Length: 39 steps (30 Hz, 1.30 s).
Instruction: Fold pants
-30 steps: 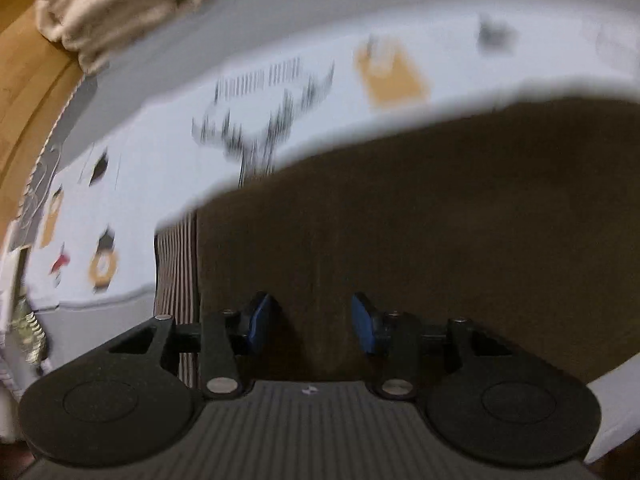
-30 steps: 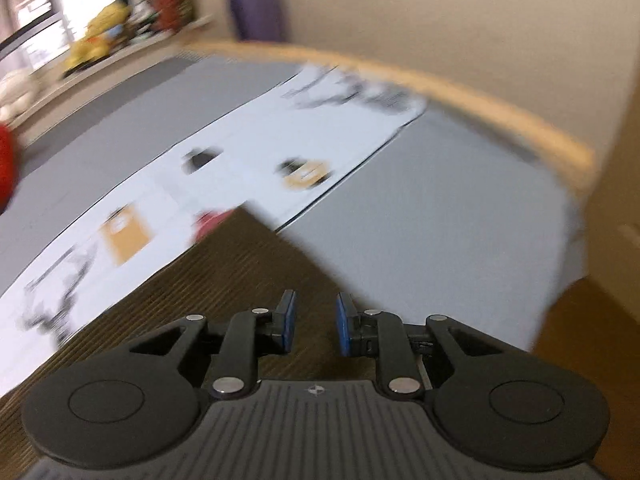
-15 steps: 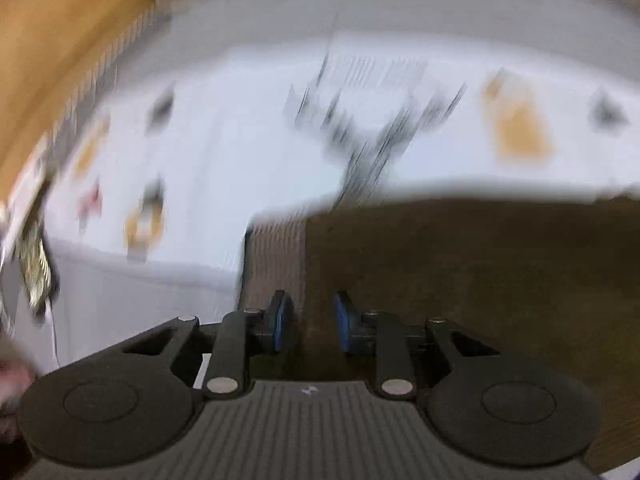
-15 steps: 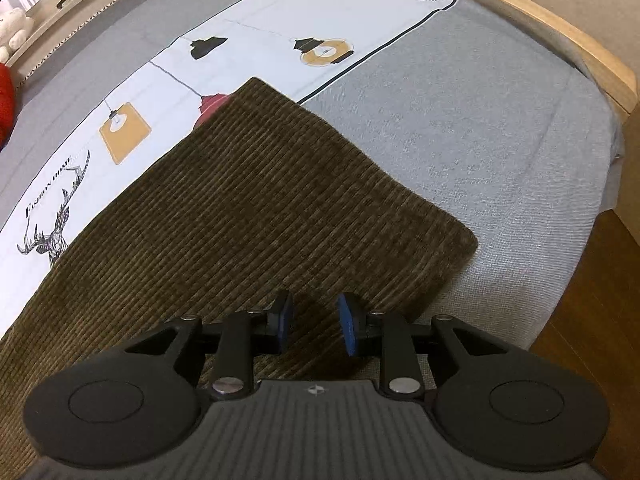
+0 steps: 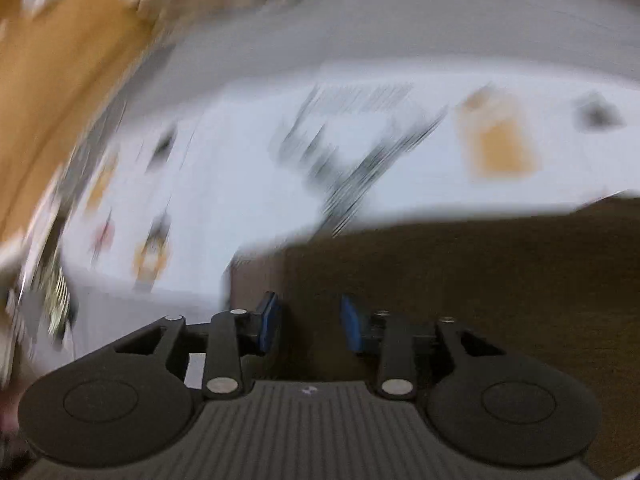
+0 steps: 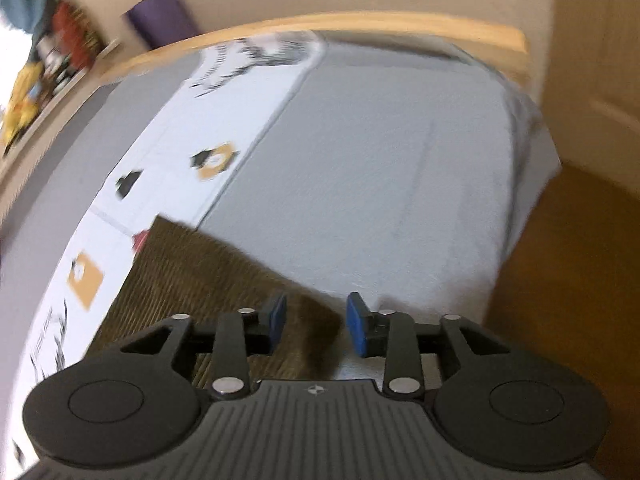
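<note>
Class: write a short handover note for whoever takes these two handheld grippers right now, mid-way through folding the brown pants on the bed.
Left gripper: jaws apart, just been opening, nothing pinched; it is over the brown corduroy pants.
Right gripper: jaws apart, just been opening, above the pants' near corner, gripping nothing.
Pants lie flat on the bed cover, partly over its white printed strip.
Done: pants laid out, both grips let go.
Left: how many folds remain cannot be told; the left view is blurred.

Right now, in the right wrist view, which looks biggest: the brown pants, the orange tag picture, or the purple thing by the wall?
1. brown pants, helped by nearness.
2. purple thing.
3. orange tag picture, about alike; the purple thing sits farther away, so unsure.
</note>
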{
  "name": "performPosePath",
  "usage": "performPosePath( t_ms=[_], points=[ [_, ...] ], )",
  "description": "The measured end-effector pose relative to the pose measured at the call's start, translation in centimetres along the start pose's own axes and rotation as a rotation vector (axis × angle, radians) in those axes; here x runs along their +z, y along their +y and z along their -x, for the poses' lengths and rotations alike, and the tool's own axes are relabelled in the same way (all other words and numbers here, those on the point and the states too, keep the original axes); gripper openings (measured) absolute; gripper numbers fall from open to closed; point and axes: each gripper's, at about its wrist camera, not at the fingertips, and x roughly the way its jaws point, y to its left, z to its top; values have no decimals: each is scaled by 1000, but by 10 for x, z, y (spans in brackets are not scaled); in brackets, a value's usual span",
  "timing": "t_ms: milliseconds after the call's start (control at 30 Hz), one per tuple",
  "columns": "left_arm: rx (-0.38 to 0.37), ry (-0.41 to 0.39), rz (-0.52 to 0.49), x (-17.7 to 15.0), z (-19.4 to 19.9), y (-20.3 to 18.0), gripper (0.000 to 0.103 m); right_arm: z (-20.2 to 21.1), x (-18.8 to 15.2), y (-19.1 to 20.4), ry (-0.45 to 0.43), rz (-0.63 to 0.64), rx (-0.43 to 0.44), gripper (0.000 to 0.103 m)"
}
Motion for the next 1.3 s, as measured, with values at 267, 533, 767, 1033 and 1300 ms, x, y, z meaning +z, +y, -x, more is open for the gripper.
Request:
performPosePath(
  t_ms=[267,533,767,1033,1300],
  points=[
    [-352,-238,-116,-24,134,-101,69,-24,-10,-6,107,-57,9,47],
    [-448,-311,-294,-95,204,-184,80,-38,-10,4,121,-65,20,47],
    [-471,-260,-301,-109,182,-200,79,-43,-15,15,101,-31,-17,48],
    [-494,-240,-279,-99,169,-186,79,-32,-17,20,55,-28,46,22],
    [-505,-224,-208,-92,164,-165,79,81,-61,116,-301,421,262,19]
  ],
)
